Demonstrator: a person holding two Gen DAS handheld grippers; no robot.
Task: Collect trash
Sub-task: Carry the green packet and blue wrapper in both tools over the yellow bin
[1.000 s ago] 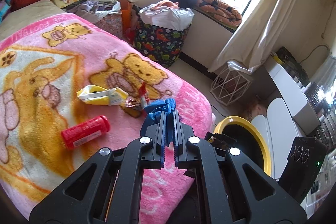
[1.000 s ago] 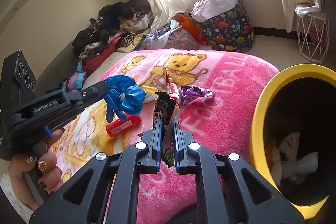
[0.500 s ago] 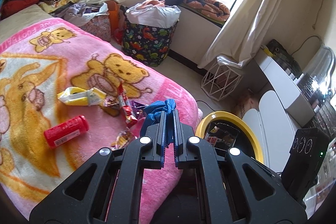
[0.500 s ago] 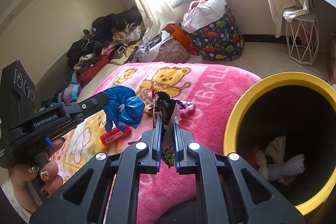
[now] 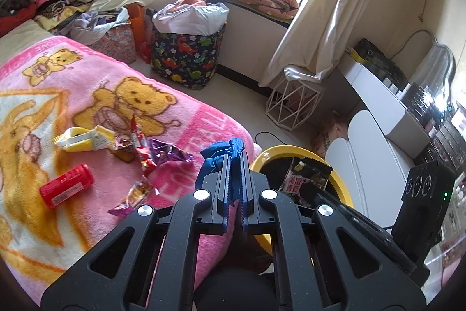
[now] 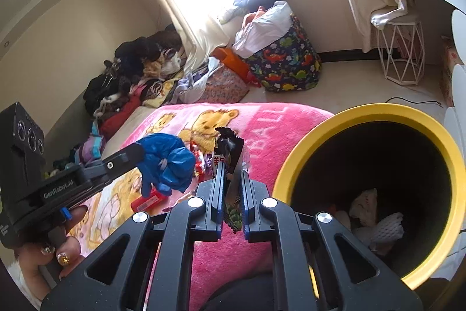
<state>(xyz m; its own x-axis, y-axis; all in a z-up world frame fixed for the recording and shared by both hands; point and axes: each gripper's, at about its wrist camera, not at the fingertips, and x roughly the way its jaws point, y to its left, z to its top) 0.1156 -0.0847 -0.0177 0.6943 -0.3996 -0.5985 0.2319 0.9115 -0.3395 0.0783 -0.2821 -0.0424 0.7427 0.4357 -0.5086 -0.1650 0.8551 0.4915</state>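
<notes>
Left of frame, a red can and wrappers remain on the pink blanket. At centre the left gripper clamps a blue glove and the right gripper a black snack packet, beside the part-filled yellow bin at right.

Crumpled blue glove and black snack wrapper (both pinched upright) beside yellow-rimmed bin
</notes>
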